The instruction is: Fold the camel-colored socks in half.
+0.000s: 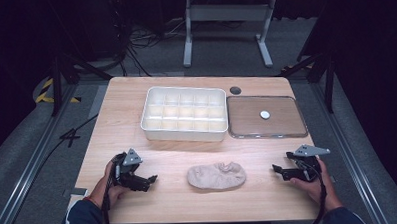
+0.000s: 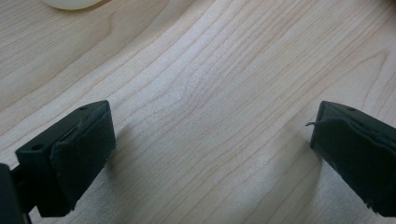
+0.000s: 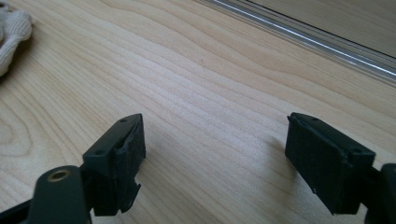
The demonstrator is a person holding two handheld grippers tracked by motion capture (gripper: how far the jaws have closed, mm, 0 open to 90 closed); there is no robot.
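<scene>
A wooden bench [image 1: 136, 119] carries a white divided tray [image 1: 184, 114] at the back, with a clear lid [image 1: 266, 116] lying flat just to its right; a small white disc [image 1: 264, 114] sits on the lid. A beige sock [image 1: 216, 176] lies bunched near the front edge, between the two grippers. The left gripper [image 1: 151, 180] rests low at front left, its fingers [image 2: 79, 158] released over bare wood. The right gripper [image 1: 276, 168] sits at front right, fingers [image 3: 119, 158] likewise spread and empty.
</scene>
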